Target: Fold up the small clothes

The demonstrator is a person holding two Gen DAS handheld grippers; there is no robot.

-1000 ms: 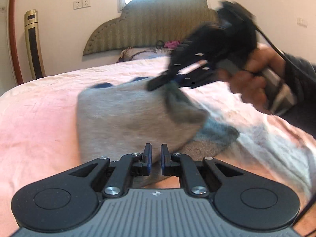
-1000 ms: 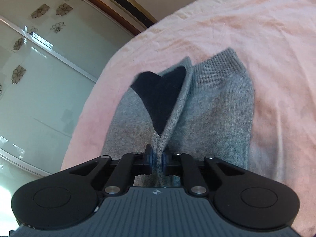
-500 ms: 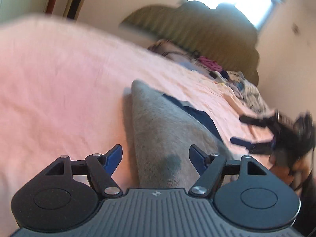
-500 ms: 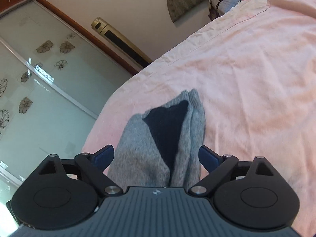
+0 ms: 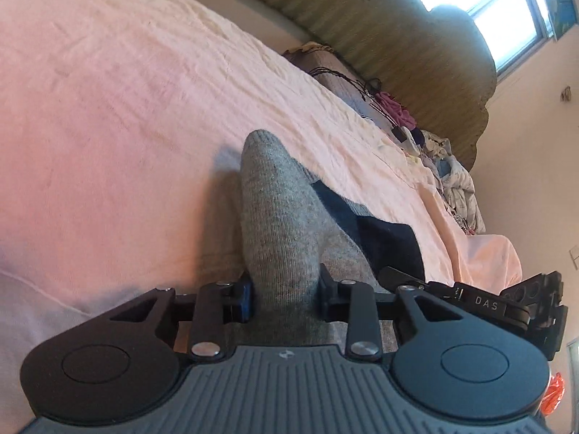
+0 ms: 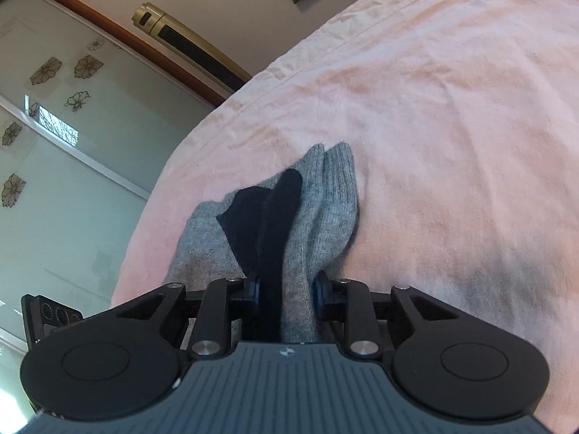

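Now the bed (image 5: pixel 108 90) fills both views, pink sheet wrinkled, headboard (image 5: pixel 398 47) far off at its top edge. On the sheet, well in from the edges, lie the grey socks (image 5: pixel 278 224), stacked as a pair with the navy heel patch (image 6: pixel 260 213) showing. Half a second back both my tools were spread wide over them; now each has closed in. My left gripper (image 5: pixel 284 294) pinches a thick grey bunch of sock between its pads, and my right gripper (image 6: pixel 286 293) squeezes grey and navy cloth together at the near end. So I reckon I've got both hands on the bundle, ready for the next fold or a lift. In the left view the long axis runs away from me toward the rounded end (image 5: pixel 260 141); in the right view it points up the sheet to the ribbed cuffs (image 6: pixel 329 159), side by side.
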